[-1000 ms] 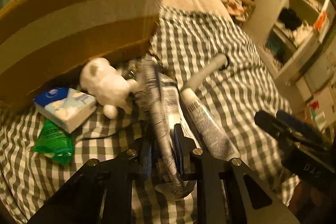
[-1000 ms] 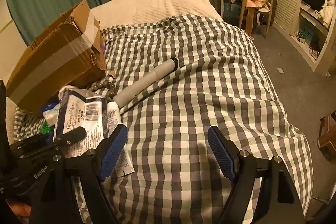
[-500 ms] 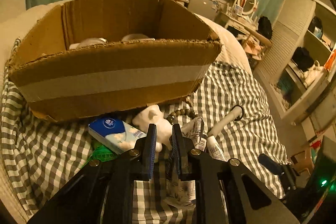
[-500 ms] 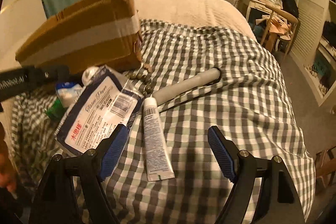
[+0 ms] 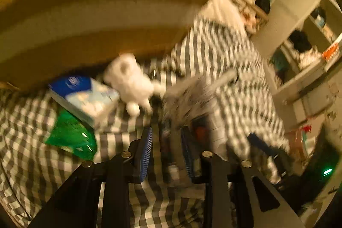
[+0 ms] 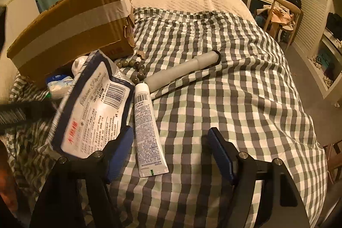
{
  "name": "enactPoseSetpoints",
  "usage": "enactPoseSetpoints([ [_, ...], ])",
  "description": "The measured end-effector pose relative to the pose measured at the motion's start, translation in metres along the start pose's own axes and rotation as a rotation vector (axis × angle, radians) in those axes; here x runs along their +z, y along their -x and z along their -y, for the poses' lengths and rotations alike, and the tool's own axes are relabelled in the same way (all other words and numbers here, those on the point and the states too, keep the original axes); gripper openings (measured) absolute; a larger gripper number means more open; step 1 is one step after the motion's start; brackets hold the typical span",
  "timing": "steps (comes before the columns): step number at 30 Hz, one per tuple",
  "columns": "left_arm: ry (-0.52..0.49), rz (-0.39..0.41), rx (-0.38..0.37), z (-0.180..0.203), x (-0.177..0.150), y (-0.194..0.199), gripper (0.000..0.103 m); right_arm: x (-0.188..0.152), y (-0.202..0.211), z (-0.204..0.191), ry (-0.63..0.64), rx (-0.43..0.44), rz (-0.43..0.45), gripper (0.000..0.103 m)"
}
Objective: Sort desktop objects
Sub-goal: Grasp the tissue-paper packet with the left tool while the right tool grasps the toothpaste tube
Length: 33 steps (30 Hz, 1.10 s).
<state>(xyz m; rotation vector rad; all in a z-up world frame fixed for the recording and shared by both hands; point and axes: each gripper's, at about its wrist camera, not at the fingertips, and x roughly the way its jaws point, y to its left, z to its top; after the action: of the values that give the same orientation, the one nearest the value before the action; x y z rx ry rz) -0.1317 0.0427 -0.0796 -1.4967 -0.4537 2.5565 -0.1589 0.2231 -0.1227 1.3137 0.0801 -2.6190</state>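
A blue-and-white printed packet (image 6: 96, 104) hangs tilted above the checked bedspread (image 6: 235, 99), and my left gripper (image 5: 167, 142) is shut on its edge. The left wrist view is heavily blurred. In front of it lie a white toy bear (image 5: 130, 80), a blue tissue pack (image 5: 85, 95) and a green packet (image 5: 70, 136), all close to the cardboard box (image 5: 96, 14). My right gripper (image 6: 170, 138) stands open just above the bed, with a white tube (image 6: 147, 127) lying inside its left finger. Past the tube lie a grey cylinder (image 6: 183, 74) and a string of beads (image 6: 134, 69).
The taped cardboard box (image 6: 70, 29) sits at the left of the bed against the wall. The bed's right edge drops to the floor, with white shelves (image 6: 325, 61) and a chair (image 6: 282, 14) beyond. The right half of the bedspread is bare.
My left gripper rose toward the box with the packet, then swung low and close to the box front, blurring its view. The packet now tilts up higher. The right gripper stays open.
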Motion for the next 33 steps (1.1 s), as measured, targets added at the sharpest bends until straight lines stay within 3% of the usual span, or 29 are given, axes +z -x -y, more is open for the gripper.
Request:
enactPoseSetpoints([
  [1, 0.004, 0.037, -0.005, -0.001, 0.003, 0.007, 0.056, -0.001, 0.000, -0.001, 0.004, 0.000, 0.001, 0.070],
  [2, 0.008, 0.064, -0.013, -0.001, 0.003, 0.013, 0.064, -0.001, 0.000, -0.002, 0.008, 0.002, 0.000, 0.070],
  [5, 0.010, 0.094, -0.041, 0.002, 0.006, 0.016, 0.064, 0.000, -0.004, -0.006, 0.017, 0.026, 0.005, 0.070],
  [11, -0.006, -0.018, -0.107, 0.009, 0.002, -0.010, 0.064, -0.002, -0.014, -0.013, 0.037, 0.011, -0.002, 0.070],
  [12, -0.003, -0.050, -0.115, 0.010, 0.001, -0.019, 0.063, -0.003, -0.014, -0.013, 0.039, 0.010, -0.002, 0.070],
  [13, -0.004, -0.071, -0.124, 0.011, 0.001, -0.025, 0.041, -0.003, -0.015, -0.013, 0.038, 0.009, -0.002, 0.068],
  [14, -0.008, -0.082, -0.131, 0.012, -0.002, -0.031, 0.006, -0.003, -0.014, -0.013, 0.036, 0.007, -0.002, 0.066],
  [18, -0.052, -0.094, -0.075, 0.016, -0.005, -0.032, 0.006, -0.006, -0.013, -0.010, 0.035, -0.004, 0.000, 0.059],
  [24, -0.012, -0.004, -0.086, 0.013, 0.004, -0.005, 0.006, -0.003, -0.015, -0.011, 0.037, -0.002, 0.000, 0.059],
  [28, -0.015, 0.051, -0.017, 0.010, 0.007, 0.005, 0.006, 0.002, -0.027, -0.021, 0.078, -0.038, -0.003, 0.059],
  [31, -0.006, 0.047, 0.003, 0.002, 0.009, 0.005, 0.006, 0.002, -0.034, -0.028, 0.095, -0.058, -0.011, 0.034],
  [33, 0.007, 0.030, 0.009, -0.001, 0.010, 0.000, 0.006, 0.000, -0.034, -0.031, 0.115, -0.052, -0.013, 0.029],
])
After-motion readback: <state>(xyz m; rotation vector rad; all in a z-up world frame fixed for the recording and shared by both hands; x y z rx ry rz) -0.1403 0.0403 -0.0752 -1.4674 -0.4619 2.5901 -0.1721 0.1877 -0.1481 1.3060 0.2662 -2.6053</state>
